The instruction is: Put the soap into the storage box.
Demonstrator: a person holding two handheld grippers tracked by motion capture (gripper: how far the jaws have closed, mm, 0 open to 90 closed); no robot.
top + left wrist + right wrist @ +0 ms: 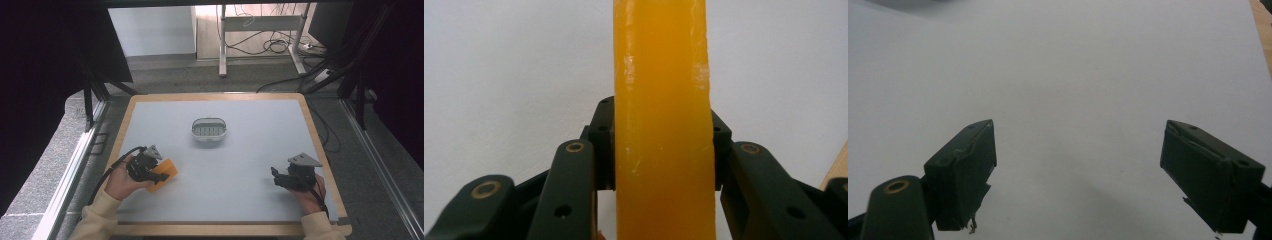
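Observation:
An orange bar of soap [165, 172] lies at the table's front left, and my left gripper [159, 176] is shut on it. In the left gripper view the orange soap [663, 125] stands on edge between the two black jaws, whose pads [603, 145] press on both of its sides. My right gripper [275, 177] rests at the front right of the table, held by a hand. In the right gripper view my right gripper [1080, 175] is open wide, with bare white table between its fingers [964, 172].
A small white soap dish [210, 130] with a ridged grey inside stands at the middle of the white table [250, 150]. A wooden rim [220, 229] frames the table. Beyond the far edge are a desk frame and cables on the floor.

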